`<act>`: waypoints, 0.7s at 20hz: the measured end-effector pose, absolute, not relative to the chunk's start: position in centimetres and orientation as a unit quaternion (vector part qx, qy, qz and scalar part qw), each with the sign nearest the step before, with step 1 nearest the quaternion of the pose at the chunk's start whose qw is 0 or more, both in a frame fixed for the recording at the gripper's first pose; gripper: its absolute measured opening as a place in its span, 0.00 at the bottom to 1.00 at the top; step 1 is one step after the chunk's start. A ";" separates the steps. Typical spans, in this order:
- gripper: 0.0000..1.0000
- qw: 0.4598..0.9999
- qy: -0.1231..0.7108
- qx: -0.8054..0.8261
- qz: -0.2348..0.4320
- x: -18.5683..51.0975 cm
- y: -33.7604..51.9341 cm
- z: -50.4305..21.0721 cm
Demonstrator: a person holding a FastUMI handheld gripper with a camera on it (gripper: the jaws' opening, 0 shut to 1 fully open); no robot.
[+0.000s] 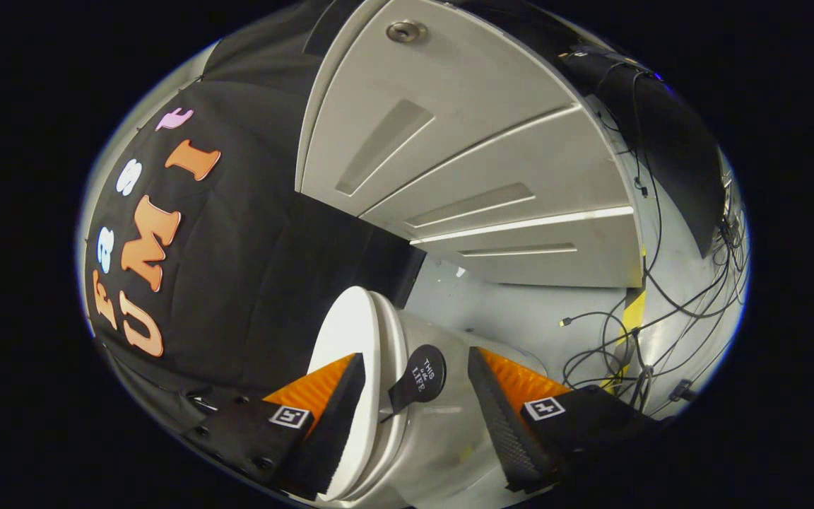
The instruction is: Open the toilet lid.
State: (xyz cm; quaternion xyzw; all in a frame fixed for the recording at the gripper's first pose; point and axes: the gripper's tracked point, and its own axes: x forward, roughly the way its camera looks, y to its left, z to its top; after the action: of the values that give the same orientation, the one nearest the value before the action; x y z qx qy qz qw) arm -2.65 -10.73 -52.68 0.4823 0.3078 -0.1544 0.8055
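Observation:
The view is rolled sideways. The white toilet lid [345, 332] lies down on the seat [394, 367], over the bowl [449, 431]. A round black tag [423, 372] sticks out from the lid's front rim. My gripper [415, 353] is open and straddles that rim. One finger [333, 417] is on the lid's top side, the other finger [502, 417] on the bowl side. The tag sits between them. I cannot tell if either finger touches the lid.
Black cloth [237, 268] hangs behind the toilet. Grey floor [513, 311] runs past the bowl, with loose cables [612, 346] and a yellow tape strip [634, 304] on it. White panelled walls [463, 155] stand beyond.

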 end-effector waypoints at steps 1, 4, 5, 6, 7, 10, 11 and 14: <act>0.89 0.804 0.307 0.485 -0.152 -2.5 -10.8 -52.8; 0.67 0.798 0.316 0.493 -0.140 -1.9 -10.2 -53.2; 0.66 0.796 0.327 0.491 -0.137 -1.8 -9.7 -53.6; 0.58 0.792 0.336 0.491 -0.139 -2.2 -9.4 -54.2; 0.51 0.791 0.339 0.492 -0.133 -2.5 -9.2 -53.9; 0.28 0.789 0.329 0.501 -0.137 -2.2 -9.4 -53.2; 0.27 0.790 0.326 0.501 -0.136 -2.0 -9.0 -53.4; 0.10 0.794 0.326 0.494 -0.141 -2.1 -8.7 -52.3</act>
State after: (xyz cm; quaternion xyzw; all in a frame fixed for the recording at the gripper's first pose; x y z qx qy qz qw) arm -2.10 -8.75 -52.29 0.4939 0.3258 -0.1406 0.7938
